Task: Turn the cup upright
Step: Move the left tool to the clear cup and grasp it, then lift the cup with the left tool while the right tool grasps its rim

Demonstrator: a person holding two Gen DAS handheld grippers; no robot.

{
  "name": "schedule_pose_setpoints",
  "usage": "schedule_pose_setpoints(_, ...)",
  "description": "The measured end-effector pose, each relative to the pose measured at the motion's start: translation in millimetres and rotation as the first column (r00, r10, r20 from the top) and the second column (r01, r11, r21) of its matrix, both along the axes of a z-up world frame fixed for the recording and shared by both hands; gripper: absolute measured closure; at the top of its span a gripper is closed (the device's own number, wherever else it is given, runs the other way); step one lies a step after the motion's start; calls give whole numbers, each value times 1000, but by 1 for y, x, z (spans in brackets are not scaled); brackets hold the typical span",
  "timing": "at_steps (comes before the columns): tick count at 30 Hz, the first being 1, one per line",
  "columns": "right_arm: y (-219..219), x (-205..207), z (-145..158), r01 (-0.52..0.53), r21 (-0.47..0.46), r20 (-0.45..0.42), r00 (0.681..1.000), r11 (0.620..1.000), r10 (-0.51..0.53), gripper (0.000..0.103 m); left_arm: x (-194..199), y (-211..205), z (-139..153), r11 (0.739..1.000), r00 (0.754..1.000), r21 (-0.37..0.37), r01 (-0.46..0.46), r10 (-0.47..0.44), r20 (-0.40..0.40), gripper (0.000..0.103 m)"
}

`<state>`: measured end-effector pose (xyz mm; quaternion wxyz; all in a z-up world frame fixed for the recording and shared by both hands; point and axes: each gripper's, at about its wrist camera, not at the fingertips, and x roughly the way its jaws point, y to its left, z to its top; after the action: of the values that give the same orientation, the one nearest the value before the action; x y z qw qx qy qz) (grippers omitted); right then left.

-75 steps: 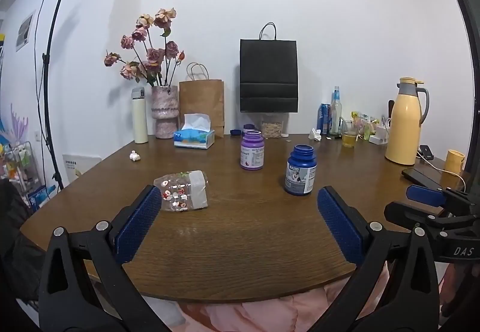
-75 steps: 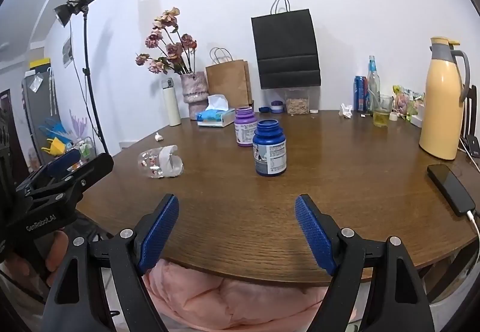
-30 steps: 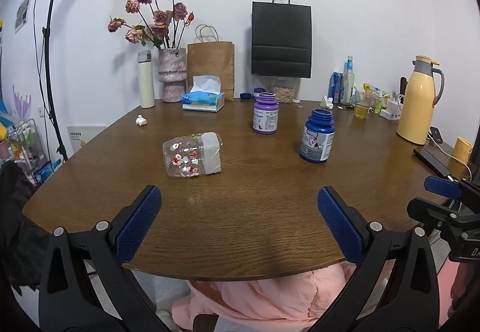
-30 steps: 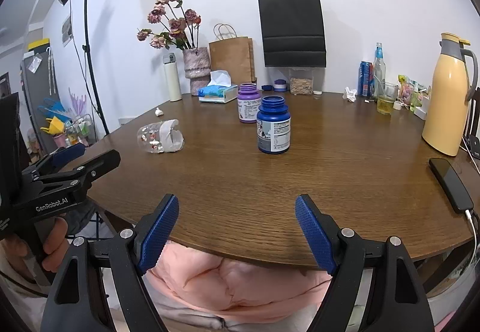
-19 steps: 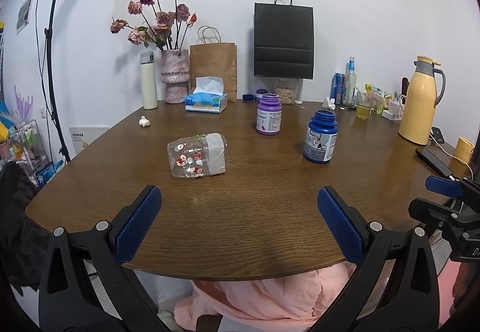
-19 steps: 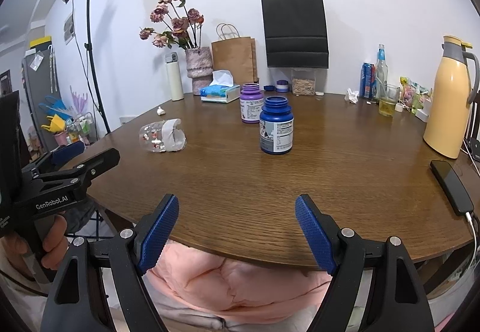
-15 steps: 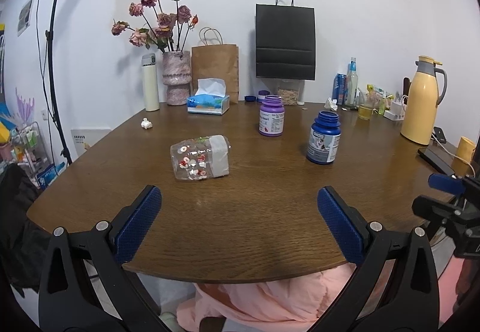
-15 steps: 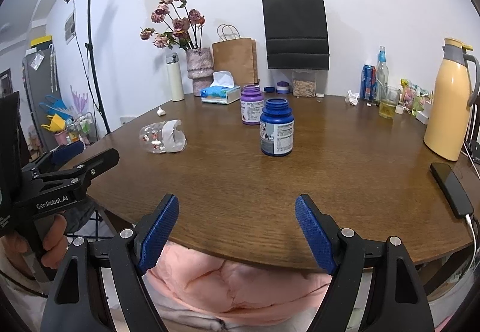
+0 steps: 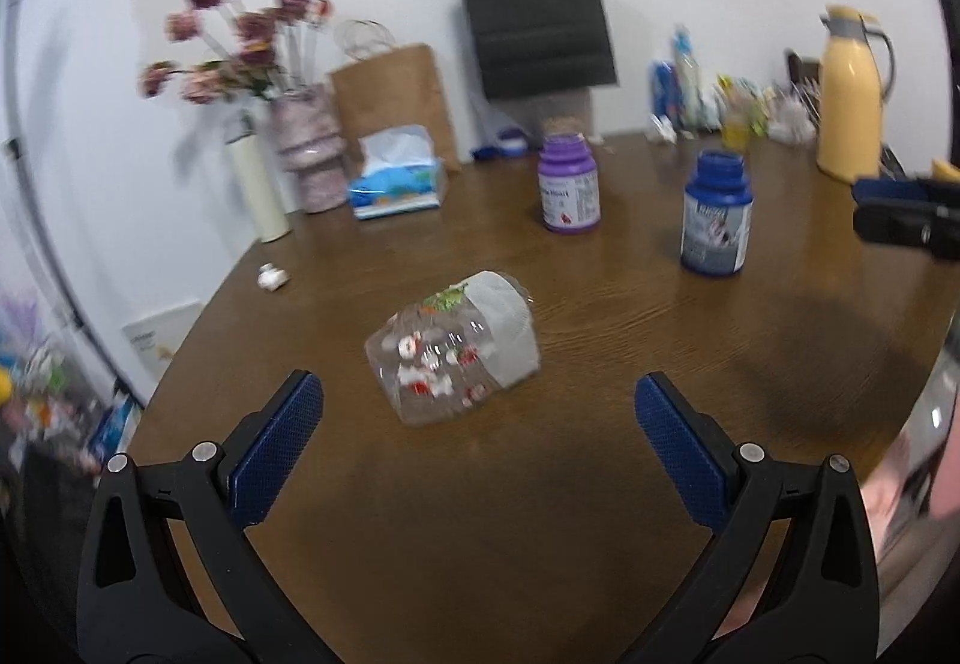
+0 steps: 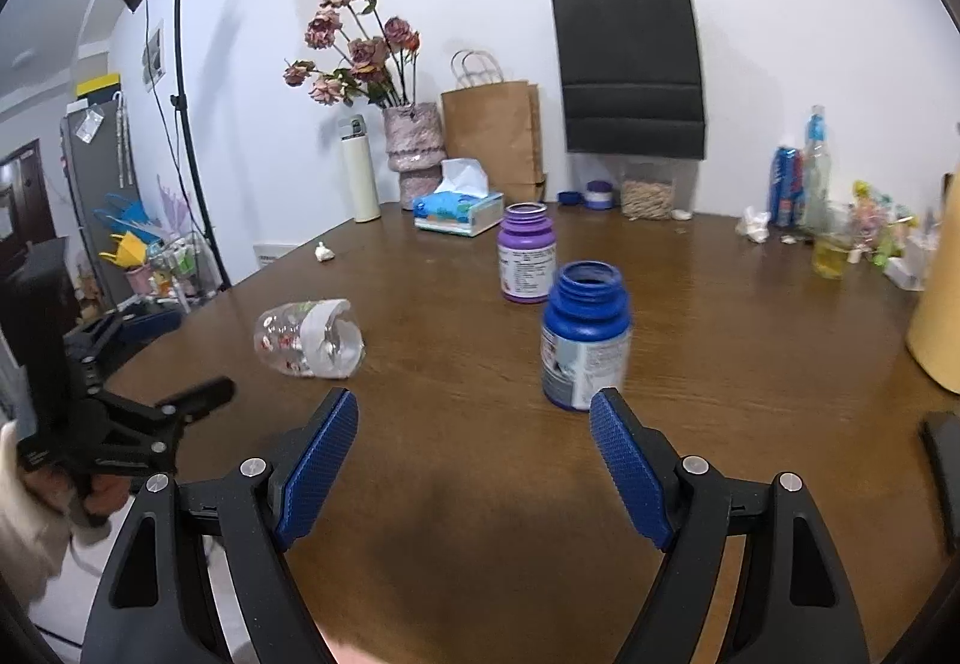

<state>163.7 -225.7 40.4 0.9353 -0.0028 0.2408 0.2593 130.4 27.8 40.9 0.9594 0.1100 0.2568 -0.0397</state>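
Observation:
A clear plastic cup (image 9: 459, 347) with red and white prints and a white band lies on its side on the brown table (image 9: 480, 514). It also shows in the right wrist view (image 10: 309, 338), its mouth facing right. My left gripper (image 9: 477, 436) is open and empty, just in front of the cup, above the table. My right gripper (image 10: 474, 451) is open and empty over the table's front part, with the cup to its far left. The left gripper's body (image 10: 114, 424) shows at the left edge of the right wrist view.
An open blue jar (image 10: 585, 334) stands just beyond the right gripper's right finger. A purple jar (image 10: 527, 259) stands behind it. A tissue box (image 10: 459, 211), flower vase (image 10: 414, 148), white bottle (image 10: 363, 169), paper bags, drinks and a yellow jug (image 9: 849, 94) line the back.
Both grippers have moved forward over the table. The cup is now much closer to my left gripper, and the blue jar closer to my right gripper. Both stay open.

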Motion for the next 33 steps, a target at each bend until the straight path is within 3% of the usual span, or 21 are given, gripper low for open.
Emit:
schedule_pose_setpoints(4,21,22,-7,-38,-31,-36,999,999,37,19,48,23,-2,991,990,58,121,-116,-84,0)
schedule_pose_setpoints(6,31,25,-15,-63,-42,-56,997,997,61,19,70,34,-5,982,970,18,186,-180,-165,2)
schedule_pose_setpoints(8,43,28,-25,-99,-42,-83,992,994,95,19,83,35,-9,953,925,-36,300,-299,-234,2)
schedule_pose_setpoints(10,49,30,-31,-116,-45,-107,988,992,110,19,89,28,-18,905,869,-26,424,-415,-269,11)
schedule_pose_setpoints(11,51,32,-33,-118,-56,-106,988,991,111,19,94,24,-25,892,854,4,452,-431,-290,24)
schedule_pose_setpoints(12,52,32,-35,-119,-54,-110,988,991,113,19,99,22,-30,885,840,10,466,-438,-320,30)
schedule_pose_setpoints(15,50,30,-40,-106,-47,-118,988,993,100,19,112,17,-30,876,820,-50,480,-469,-328,30)
schedule_pose_setpoints(19,39,31,-45,-64,-28,-143,988,998,60,19,119,-2,-30,875,822,-62,481,-474,-315,31)
schedule_pose_setpoints(21,29,30,-43,-48,-2,-145,988,999,47,19,110,-11,-27,905,873,-91,416,-426,-239,31)
schedule_pose_setpoints(23,16,23,-35,-24,40,-106,994,999,28,19,100,-20,-25,895,874,-164,416,-443,-199,31)
schedule_pose_setpoints(26,-2,8,-22,-12,108,-45,999,994,17,19,66,-41,-22,889,894,-207,407,-435,-108,31)
schedule_pose_setpoints(28,-12,2,-18,-27,172,-49,998,985,36,19,46,-53,-20,892,911,-230,390,-411,-49,31)
schedule_pose_setpoints(33,-24,2,-19,-31,298,-84,995,954,58,19,4,-87,-19,920,925,-116,375,-364,106,31)
